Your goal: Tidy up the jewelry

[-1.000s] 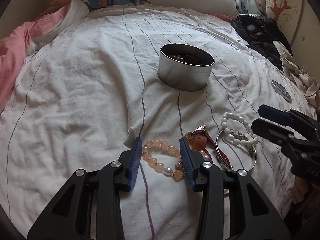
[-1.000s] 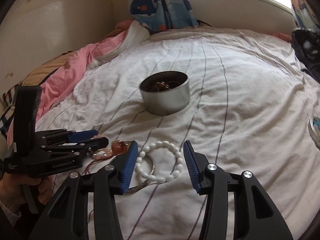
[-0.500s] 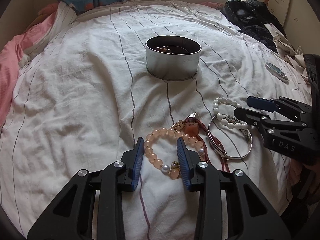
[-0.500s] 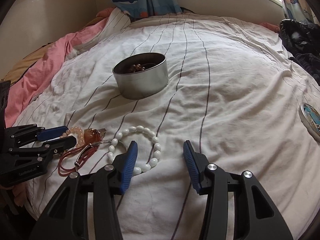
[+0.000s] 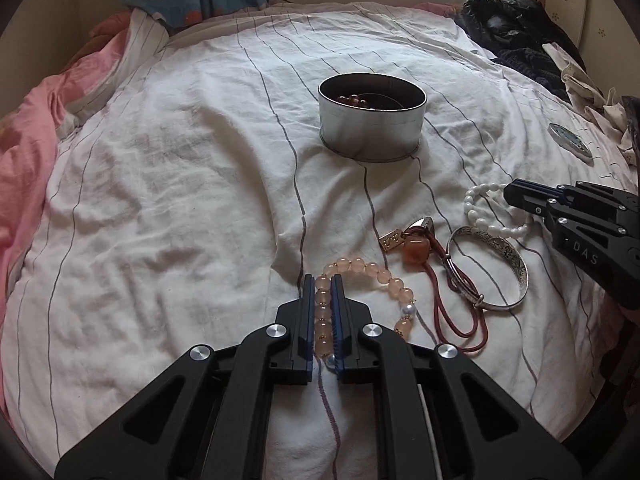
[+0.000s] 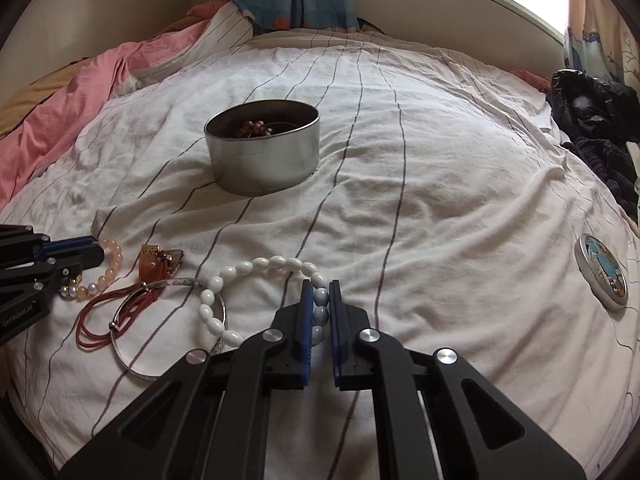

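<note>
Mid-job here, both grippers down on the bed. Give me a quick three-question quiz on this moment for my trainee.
1. True or false: the left hand-held gripper is shut on the pink bead bracelet.
2. Which piece does the right hand-held gripper grip? A) the silver bangle B) the white bead bracelet C) the red cord necklace
3. Fill in: the round metal tin already holds some ____ beads.

Key: 1 true; the bracelet's beads sit pinched between its blue pads. 2 B; the bangle lies partly under that bracelet, ungripped. 3 brown; they show just inside the tin's rim in both views.
</note>
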